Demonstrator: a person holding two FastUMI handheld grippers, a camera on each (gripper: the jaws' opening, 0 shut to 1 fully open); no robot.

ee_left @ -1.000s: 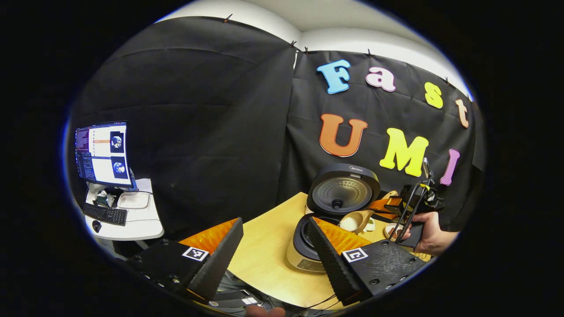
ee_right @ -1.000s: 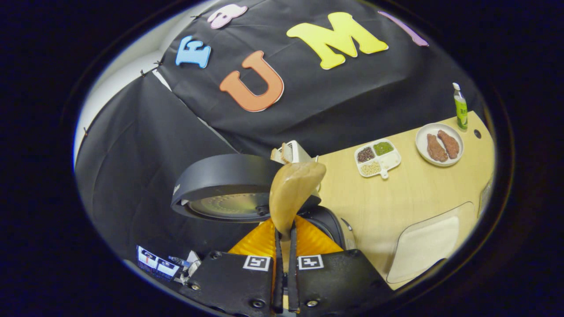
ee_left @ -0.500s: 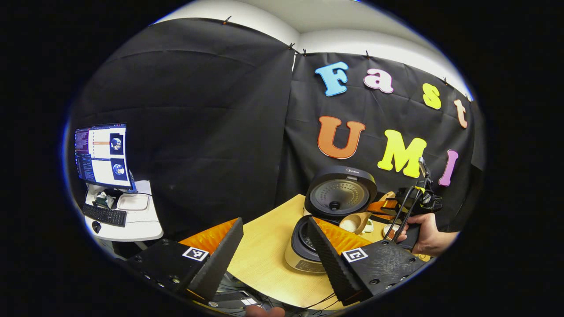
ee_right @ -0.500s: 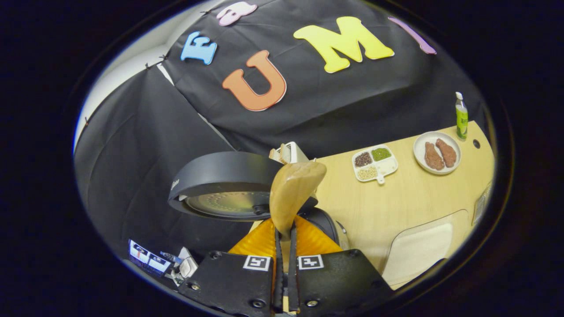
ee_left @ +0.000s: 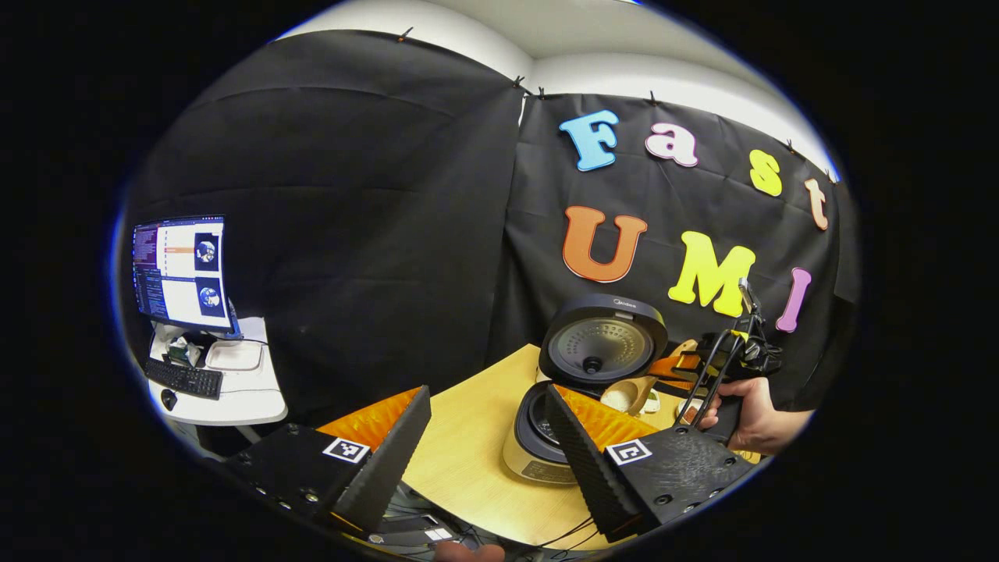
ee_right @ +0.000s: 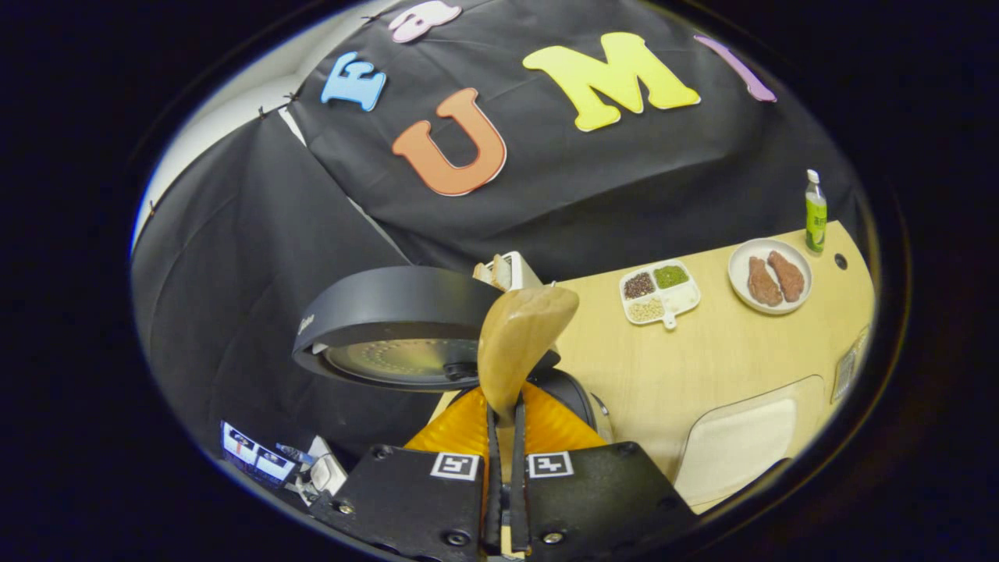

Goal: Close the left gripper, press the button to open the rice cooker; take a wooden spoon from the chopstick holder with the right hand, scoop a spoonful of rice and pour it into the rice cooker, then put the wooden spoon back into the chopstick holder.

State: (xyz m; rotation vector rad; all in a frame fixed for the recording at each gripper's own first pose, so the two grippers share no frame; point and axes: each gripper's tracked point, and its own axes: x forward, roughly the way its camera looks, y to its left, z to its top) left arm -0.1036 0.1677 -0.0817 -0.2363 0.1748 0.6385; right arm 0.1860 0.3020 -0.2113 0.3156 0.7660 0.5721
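**Wooden spoon held over the open rice cooker**

Pale wood covers the table [ee_right: 726, 367], where a divided dish of grains [ee_right: 659, 286], a plate with two brown pieces [ee_right: 769, 265] and a green bottle [ee_right: 815, 201] sit well apart from the rice cooker [ee_left: 546, 425]. A white holder [ee_right: 507, 271] stands just behind the cooker's raised lid [ee_right: 390, 324], and a pale mat [ee_right: 737, 441] lies near the table edge. Off the table, a monitor [ee_left: 182, 272] and keyboard [ee_left: 186, 379] rest on a small white desk.

In the right gripper view, the right gripper [ee_right: 504, 437] is clamped on the handle of the wooden spoon [ee_right: 519, 339], whose bowl rises in front of the lid and hides part of it. In the left gripper view, the spoon's bowl, with white rice in it, hangs at the rim of the open pot, and a hand [ee_left: 753, 414] grips the tool from the right.

The left gripper [ee_left: 488, 421] hovers at the near side of the cooker with its fingers spread wide, grasping nothing.
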